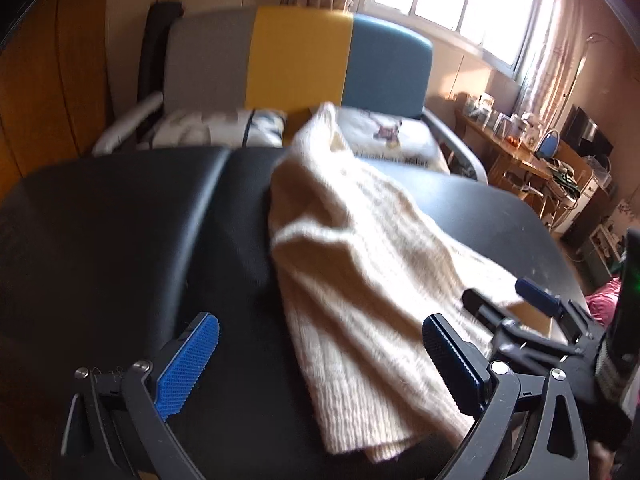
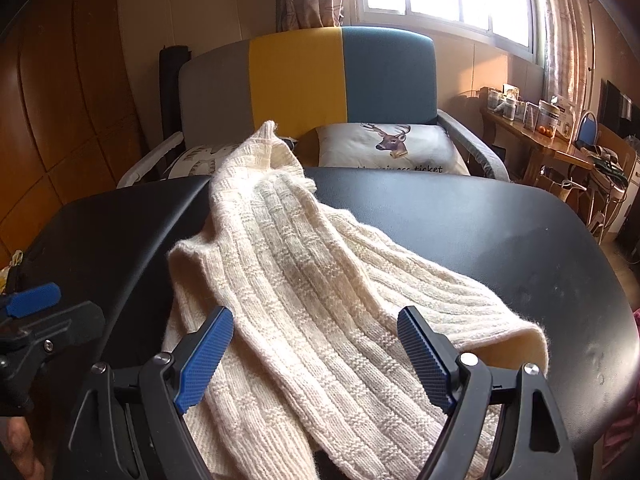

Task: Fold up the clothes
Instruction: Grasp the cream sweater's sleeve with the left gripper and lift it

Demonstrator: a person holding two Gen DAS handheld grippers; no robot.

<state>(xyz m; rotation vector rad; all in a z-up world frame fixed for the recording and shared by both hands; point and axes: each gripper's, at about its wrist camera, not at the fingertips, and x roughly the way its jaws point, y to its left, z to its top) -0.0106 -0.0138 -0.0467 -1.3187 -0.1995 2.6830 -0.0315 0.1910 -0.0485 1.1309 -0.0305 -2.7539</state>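
Note:
A cream knitted sweater [image 1: 360, 256] [image 2: 304, 288] lies bunched in a long heap on the black table [image 1: 120, 216] [image 2: 480, 216], running from the near edge toward the far edge. My left gripper [image 1: 320, 364] is open above the sweater's near end, with its blue pads wide apart and nothing between them. Over the sweater's near part my right gripper [image 2: 316, 356] also stands open, empty. In the left wrist view the right gripper [image 1: 504, 312] shows at the right; in the right wrist view a blue left fingertip [image 2: 34, 300] shows at the far left.
Behind the table stands a grey, yellow and blue sofa [image 2: 340, 80] with a deer-print cushion [image 2: 388, 148] and another pillow [image 1: 216, 128]. A cluttered wooden desk [image 2: 536, 136] and a blue chair [image 2: 586, 128] stand at the right under a bright window. Wood panelling lines the left wall.

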